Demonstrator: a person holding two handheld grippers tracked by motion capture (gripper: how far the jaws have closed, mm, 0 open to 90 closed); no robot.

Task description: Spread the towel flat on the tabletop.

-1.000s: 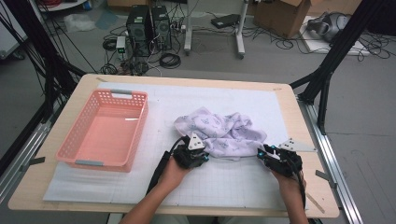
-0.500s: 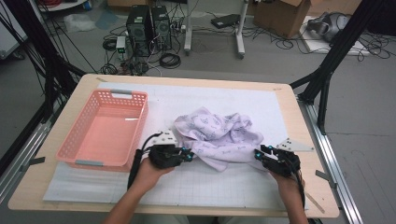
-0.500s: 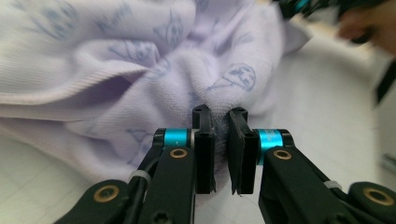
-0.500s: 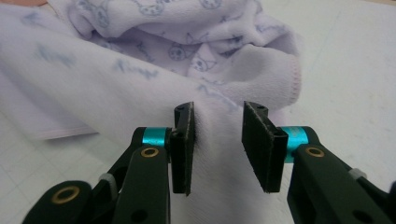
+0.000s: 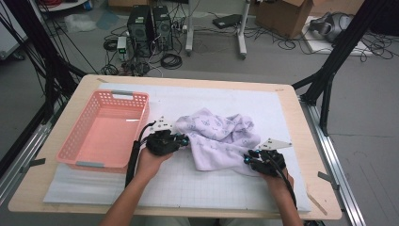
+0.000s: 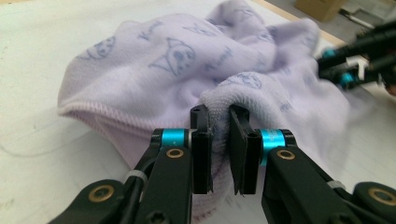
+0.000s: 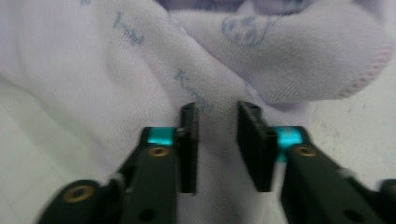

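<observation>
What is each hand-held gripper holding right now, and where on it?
Both grip the lilac printed towel. The left hand-held gripper pinches a raised fold at its left side; the right hand-held gripper, jaws just closing, takes its near right edge.

place: lab / test room, not a home
floor: bare grey floor (image 5: 367, 155), loose cables (image 5: 171, 60) all over it
gear: two black computer towers (image 5: 150, 23) on the floor behind the table
frame: black metal struts (image 5: 331, 70) around the table, rails along its sides
bench: wooden table (image 5: 301, 117) with a white gridded mat (image 5: 207, 183)
clutter: cardboard box (image 5: 282, 14) at the back
</observation>
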